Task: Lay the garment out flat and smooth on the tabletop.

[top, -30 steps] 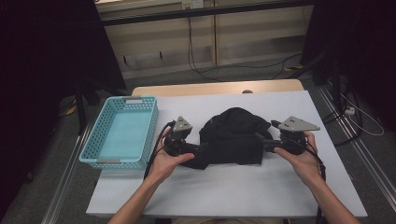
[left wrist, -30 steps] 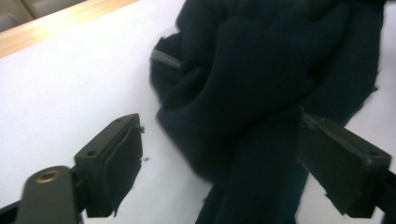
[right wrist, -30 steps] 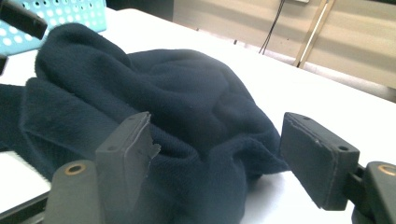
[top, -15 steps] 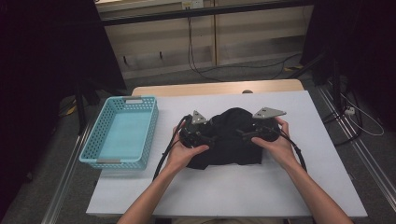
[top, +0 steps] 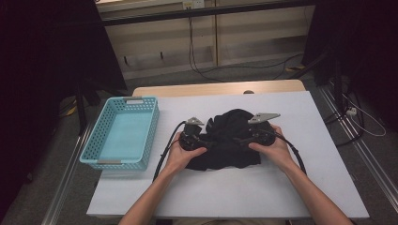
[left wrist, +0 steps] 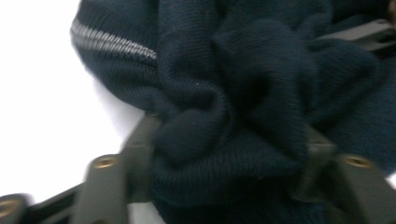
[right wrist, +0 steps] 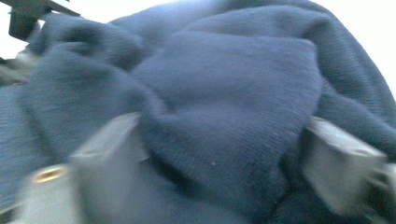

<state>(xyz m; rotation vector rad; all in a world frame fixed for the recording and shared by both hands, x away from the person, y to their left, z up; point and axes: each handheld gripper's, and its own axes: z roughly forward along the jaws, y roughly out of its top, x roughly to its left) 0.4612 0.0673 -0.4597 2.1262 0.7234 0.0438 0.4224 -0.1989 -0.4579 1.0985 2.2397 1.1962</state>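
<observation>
A dark navy knitted garment [top: 229,125] lies bunched in the middle of the white table [top: 263,192]. My left gripper [top: 209,141] is pushed into its left side and my right gripper [top: 238,139] into its right side, the two pointing toward each other. In the left gripper view a thick fold of the garment [left wrist: 261,70] bulges between the jaws of the left gripper [left wrist: 231,144], which have just been closing on it. In the right gripper view another fold [right wrist: 233,60] is squeezed between the jaws of the right gripper [right wrist: 224,135], also just closing.
A light blue plastic basket [top: 94,154] stands at the table's left edge with nothing in it. Bare white table surrounds the garment, widest toward the near edge. Cables trail from both grippers toward the person's forearms.
Both hands have moved inward from the garment's outer edges and slightly down. The garment is bunched narrower between them. Both grippers' jaws have closed onto folds of the fabric.
</observation>
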